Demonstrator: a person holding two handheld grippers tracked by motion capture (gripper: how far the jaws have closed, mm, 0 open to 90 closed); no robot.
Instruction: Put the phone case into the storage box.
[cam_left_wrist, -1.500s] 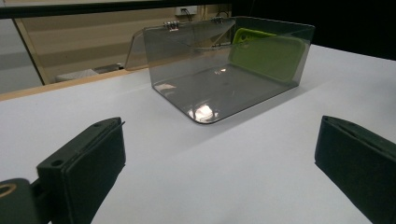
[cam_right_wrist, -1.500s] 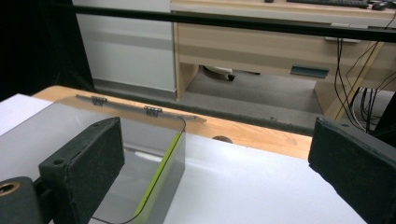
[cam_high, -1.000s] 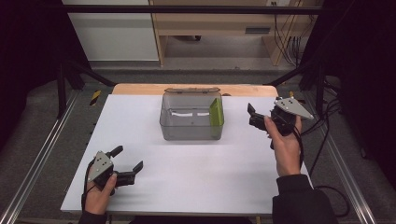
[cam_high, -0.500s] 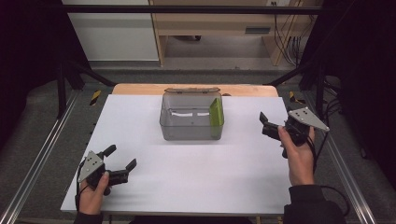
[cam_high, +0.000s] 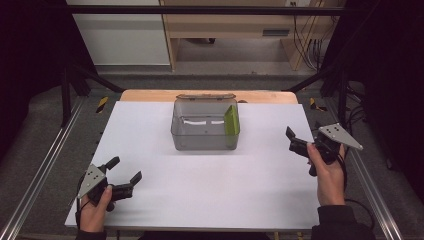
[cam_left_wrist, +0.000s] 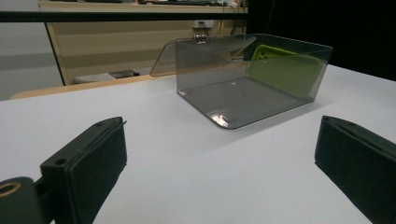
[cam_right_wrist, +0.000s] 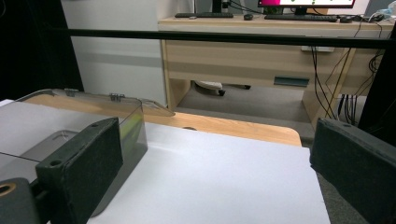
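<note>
A clear plastic box (cam_high: 205, 131) is sitting at the centre of the high view, toward the far edge of the white table (cam_high: 210, 185), with its lid (cam_high: 205, 96) hanging open behind it and a green card (cam_high: 231, 120) leaning upright against its right inner wall. The left gripper (cam_high: 122, 176) is hovering at lower left of the frame, near the table's front corner, jaws spread wide and gripping nothing; in the left gripper view the box (cam_left_wrist: 247, 79) is lying upper centre, well apart from both pads, the green card (cam_left_wrist: 285, 70) showing through its wall. The right gripper (cam_high: 295, 141) is hanging at right of the frame over the table's right edge, well apart from the box, jaws also wide apart and empty; in the right gripper view the box (cam_right_wrist: 93, 121) is showing at left behind the left pad
</note>
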